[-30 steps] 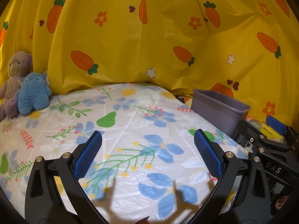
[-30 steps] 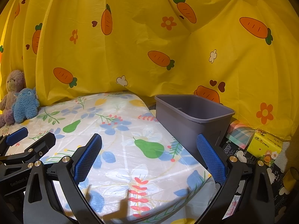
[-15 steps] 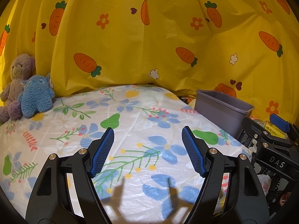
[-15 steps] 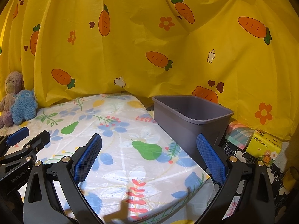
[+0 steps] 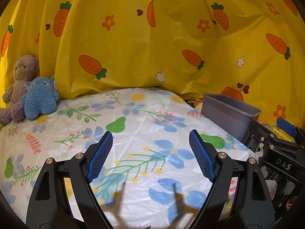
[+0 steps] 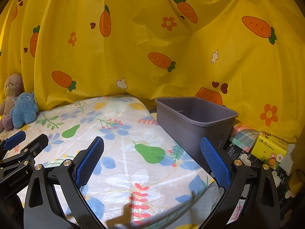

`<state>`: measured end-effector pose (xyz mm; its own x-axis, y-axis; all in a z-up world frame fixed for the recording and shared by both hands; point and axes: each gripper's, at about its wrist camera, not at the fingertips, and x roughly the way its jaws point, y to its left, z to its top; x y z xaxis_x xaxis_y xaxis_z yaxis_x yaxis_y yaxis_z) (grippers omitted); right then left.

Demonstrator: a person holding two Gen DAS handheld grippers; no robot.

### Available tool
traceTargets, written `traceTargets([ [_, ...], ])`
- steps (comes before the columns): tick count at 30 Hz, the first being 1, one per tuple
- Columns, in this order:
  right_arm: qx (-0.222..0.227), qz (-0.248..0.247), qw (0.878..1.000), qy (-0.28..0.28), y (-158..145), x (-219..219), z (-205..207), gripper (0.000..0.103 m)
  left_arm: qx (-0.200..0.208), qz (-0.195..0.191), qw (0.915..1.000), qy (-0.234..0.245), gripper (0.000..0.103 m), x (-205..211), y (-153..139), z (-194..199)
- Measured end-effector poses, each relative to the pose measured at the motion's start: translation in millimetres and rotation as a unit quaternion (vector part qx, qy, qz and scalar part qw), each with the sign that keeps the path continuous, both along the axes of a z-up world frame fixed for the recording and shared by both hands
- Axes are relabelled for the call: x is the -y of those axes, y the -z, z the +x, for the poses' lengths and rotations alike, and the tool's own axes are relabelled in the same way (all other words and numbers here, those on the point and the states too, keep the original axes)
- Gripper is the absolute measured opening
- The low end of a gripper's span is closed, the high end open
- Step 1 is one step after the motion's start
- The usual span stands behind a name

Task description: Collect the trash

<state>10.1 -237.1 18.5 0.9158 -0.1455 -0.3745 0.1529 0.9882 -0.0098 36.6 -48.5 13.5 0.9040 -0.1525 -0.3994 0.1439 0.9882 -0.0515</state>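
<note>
Bin [image 6: 192,126]: grey, rectangular, beside bed | left gripper [image 5: 150,152] agape | right gripper [image 6: 152,158] agape

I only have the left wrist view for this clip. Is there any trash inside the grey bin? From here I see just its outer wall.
Observer: The right wrist view looks over the rim of the grey bin. The inner walls that show are bare, but its floor is hidden.
Operator: Is the right claw carrying anything?
Observer: No. The right claw is open with nothing between its pads, above the flowered sheet.
Operator: What lies past the bin?
Observer: A yellow tissue pack and a pastel striped pack sit on the bin's right side.
</note>
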Motion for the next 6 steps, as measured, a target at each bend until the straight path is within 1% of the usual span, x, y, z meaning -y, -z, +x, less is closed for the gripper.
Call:
traceTargets([
  [3,0.001,0.001,1.0,0.001,-0.3,-0.1,0.6,0.097,0.001,0.007,1.0,-0.003,0.083,0.0,-0.3,-1.0],
  [6,0.0,0.002,1.0,0.0,-0.3,1.6,0.7,0.097,0.004,0.01,0.9999,-0.002,0.087,-1.2,-0.5,-2.8],
])
